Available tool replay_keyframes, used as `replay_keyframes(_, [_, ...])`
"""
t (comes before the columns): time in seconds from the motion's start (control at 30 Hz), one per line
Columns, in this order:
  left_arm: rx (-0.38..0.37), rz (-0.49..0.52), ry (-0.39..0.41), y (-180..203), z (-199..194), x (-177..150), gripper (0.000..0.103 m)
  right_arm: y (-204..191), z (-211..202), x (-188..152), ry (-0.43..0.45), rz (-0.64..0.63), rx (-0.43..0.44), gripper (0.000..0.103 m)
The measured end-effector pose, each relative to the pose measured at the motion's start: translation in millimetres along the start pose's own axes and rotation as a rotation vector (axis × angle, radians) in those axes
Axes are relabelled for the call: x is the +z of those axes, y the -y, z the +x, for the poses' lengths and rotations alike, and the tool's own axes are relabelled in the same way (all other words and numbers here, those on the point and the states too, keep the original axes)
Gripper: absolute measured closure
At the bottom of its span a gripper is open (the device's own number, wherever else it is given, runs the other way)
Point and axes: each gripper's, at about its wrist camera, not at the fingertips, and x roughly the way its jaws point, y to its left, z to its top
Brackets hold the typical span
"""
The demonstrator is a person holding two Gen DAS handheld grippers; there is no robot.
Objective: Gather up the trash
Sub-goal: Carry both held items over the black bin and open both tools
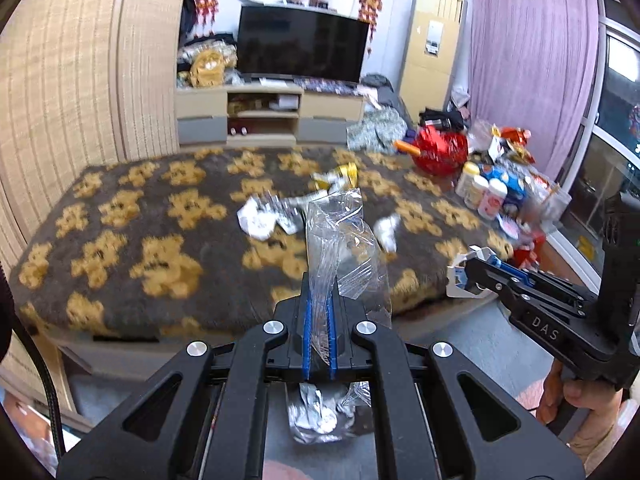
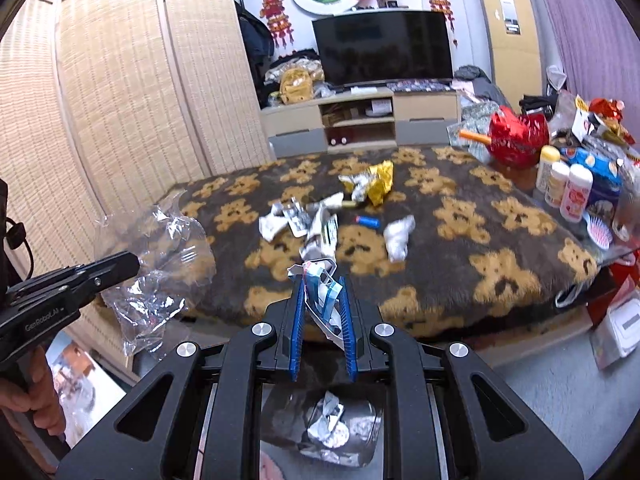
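Note:
My left gripper (image 1: 319, 312) is shut on a clear plastic wrapper (image 1: 340, 248), held above the near edge of the bear-pattern table; it also shows in the right wrist view (image 2: 160, 256). My right gripper (image 2: 322, 304) is shut on a crumpled white and blue paper wrapper (image 2: 320, 284), also near the table's front edge. On the table lie white crumpled papers (image 2: 300, 220), a yellow foil wrapper (image 2: 376, 184), a small blue item (image 2: 368, 221) and a white wad (image 2: 398, 236). Below both grippers a bin holds crumpled trash (image 2: 328, 428).
The table cover (image 2: 500, 248) is brown with tan bears. Bottles (image 2: 568, 192), a red bag (image 2: 516, 136) and a pink brush (image 2: 600, 232) crowd its right end. A folding screen (image 2: 120, 100) stands left, a TV stand (image 2: 360, 120) behind.

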Motion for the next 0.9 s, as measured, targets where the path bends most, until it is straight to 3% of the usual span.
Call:
replay_keyframes(0.37, [-0.048, -0.022, -0.227, 3, 74, -73, 0.098, 16, 51, -62, -0.196, 0.052, -0.022, 0.082])
replay_keyframes(0.8, [-0.063, -0.025, -0.384, 2, 139, -124, 0.093, 35, 105, -107, -0.368, 0.120, -0.024, 0.081])
replay_keyframes(0.83, [-0.065, -0.029, -0.390, 1, 142, -126, 0.093, 36, 108, -108, -0.376, 0.128, -0.025, 0.078])
replay_keyframes(0.9, [-0.060, -0.028, -0.395, 1, 144, -127, 0.083, 39, 111, -110, -0.384, 0.142, -0.022, 0.066])
